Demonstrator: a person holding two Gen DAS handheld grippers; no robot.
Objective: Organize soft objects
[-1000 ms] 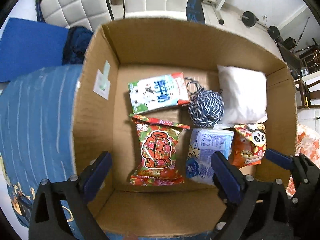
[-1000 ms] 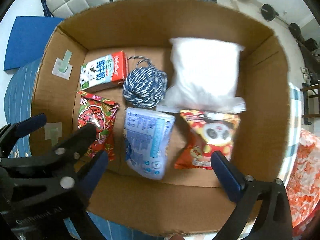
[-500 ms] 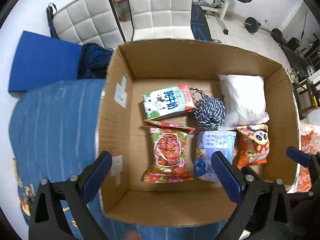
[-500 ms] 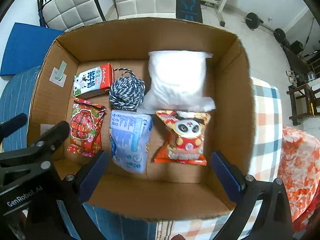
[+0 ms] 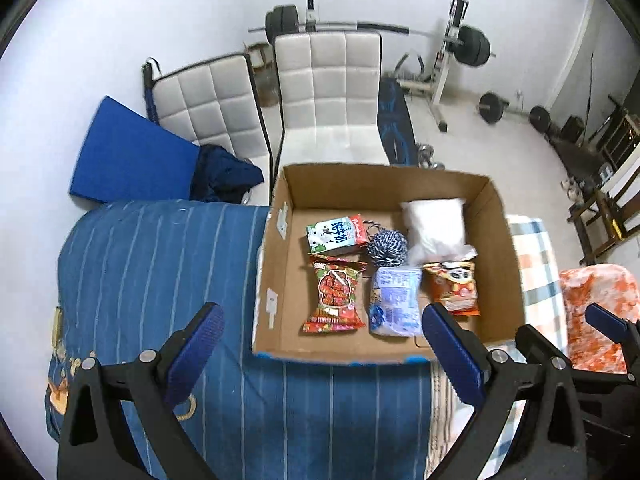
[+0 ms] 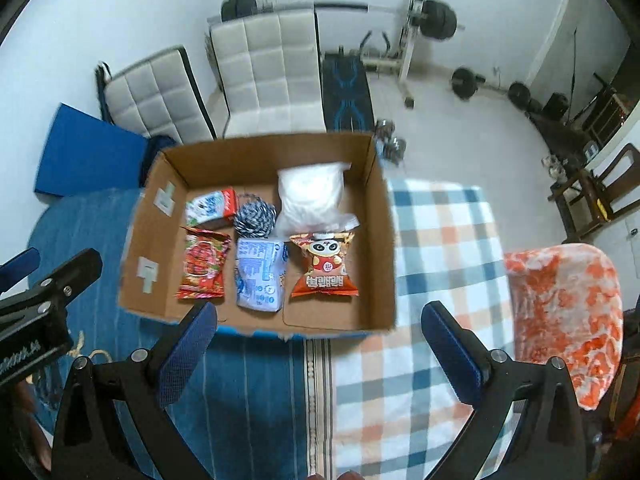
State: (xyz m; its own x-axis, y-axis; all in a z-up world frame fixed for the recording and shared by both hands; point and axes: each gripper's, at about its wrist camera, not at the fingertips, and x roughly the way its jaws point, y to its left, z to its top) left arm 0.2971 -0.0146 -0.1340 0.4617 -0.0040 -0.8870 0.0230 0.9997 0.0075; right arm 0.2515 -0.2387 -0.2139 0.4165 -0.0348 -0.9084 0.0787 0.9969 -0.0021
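Observation:
An open cardboard box (image 5: 272, 280) (image 6: 382, 240) stands on cloth-covered ground. Inside lie a green-and-white milk pack (image 5: 335, 235) (image 6: 210, 207), a blue-white yarn ball (image 5: 387, 247) (image 6: 255, 216), a white pillow bag (image 5: 434, 227) (image 6: 310, 194), a red snack bag (image 5: 335, 298) (image 6: 202, 264), a pale blue packet (image 5: 394, 300) (image 6: 259, 274) and an orange panda snack bag (image 5: 454, 286) (image 6: 324, 266). My left gripper (image 5: 320, 344) hangs open and empty above the box's near edge. My right gripper (image 6: 320, 340) is open and empty too, high over the near right corner.
A blue striped cloth (image 5: 152, 264) lies left of the box, a checked cloth (image 6: 440, 248) to its right, then an orange patterned fabric (image 6: 560, 312). Behind stand two white quilted chairs (image 5: 328, 96), a blue mat (image 5: 128, 160) and a weight bench with barbells (image 5: 460, 48).
Both grippers have risen and pulled back from the box, so the whole box and the room behind now show. The items inside have not moved.

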